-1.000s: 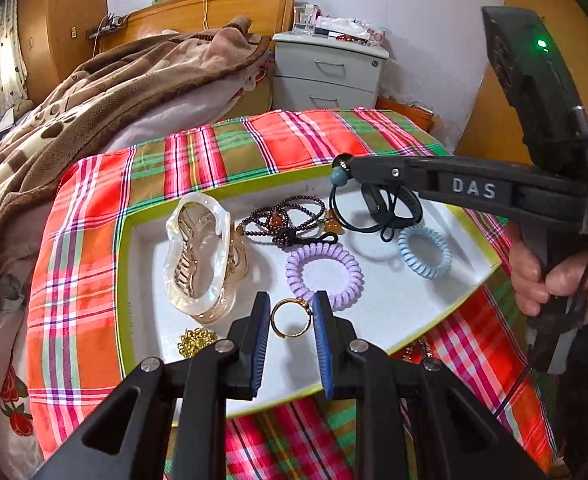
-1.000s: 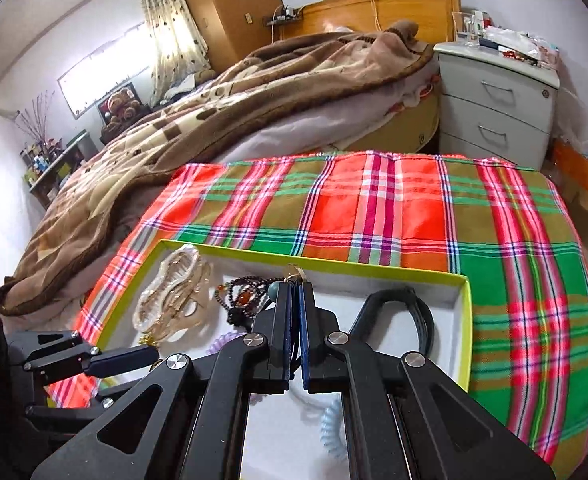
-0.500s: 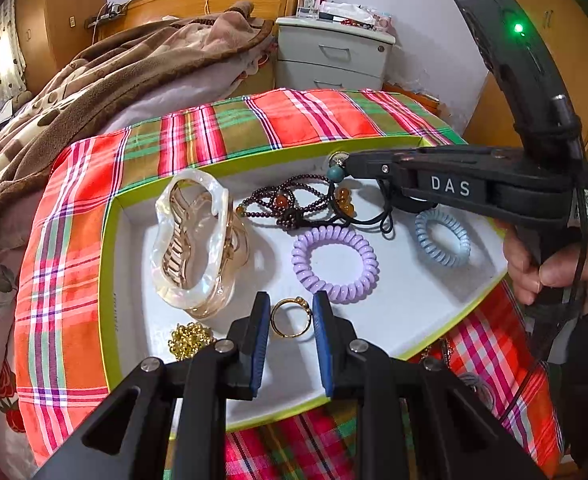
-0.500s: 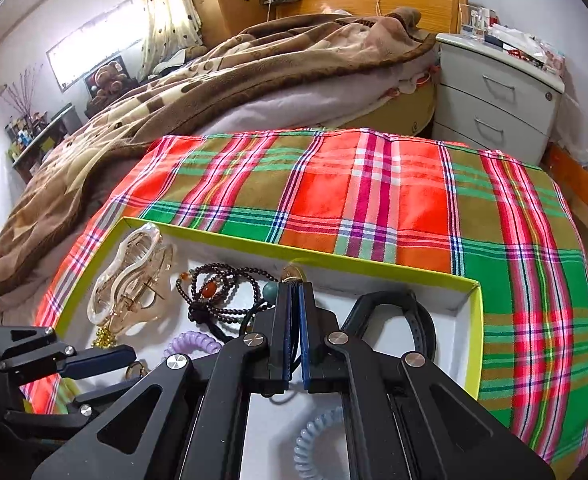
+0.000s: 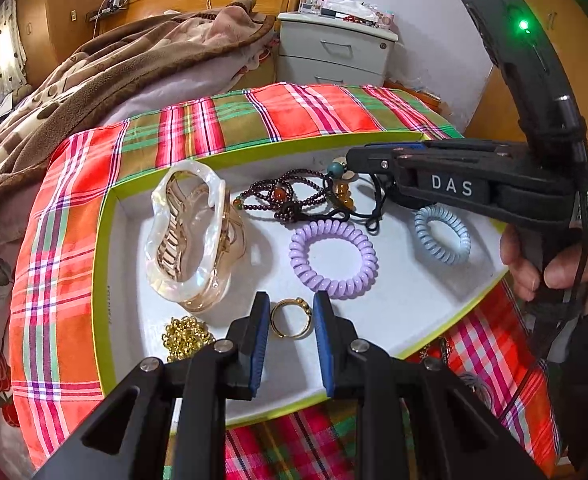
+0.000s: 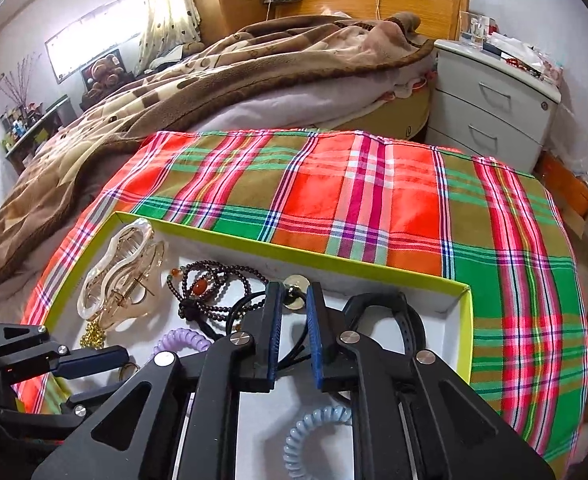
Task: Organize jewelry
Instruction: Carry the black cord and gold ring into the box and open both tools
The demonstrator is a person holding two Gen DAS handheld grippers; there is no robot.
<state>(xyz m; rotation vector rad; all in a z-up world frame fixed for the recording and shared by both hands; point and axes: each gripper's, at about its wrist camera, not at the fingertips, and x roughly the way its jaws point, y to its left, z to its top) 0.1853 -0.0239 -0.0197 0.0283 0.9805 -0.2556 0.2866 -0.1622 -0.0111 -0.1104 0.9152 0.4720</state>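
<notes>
A white tray [image 5: 106,240] with a lime-green rim lies on the plaid cloth. My left gripper [image 5: 290,312] is over its near edge, shut on a gold ring [image 5: 290,318]. My right gripper [image 5: 349,158] reaches in from the right at the tray's far side. Its jaws are opening. A black cord bracelet [image 5: 369,208] with a teal bead and a silver disc [image 6: 294,282] lies between the right gripper [image 6: 292,292] tips, and the pads do not press it. In the tray also lie a pearly claw clip [image 5: 190,240] and a dark bead bracelet [image 5: 278,200].
A purple coil tie [image 5: 331,258], a pale blue coil tie [image 5: 441,236], a gold bead chain [image 5: 184,336] and a black strap [image 6: 389,312] share the tray. A hand [image 5: 553,268] grips the right tool. Bed with brown blanket [image 6: 214,80] and grey nightstand [image 6: 493,108] stand behind.
The right jaws were shut on the black cord bracelet, which hung in a loop; they have parted and the cord lies in the tray. The left gripper still holds the ring.
</notes>
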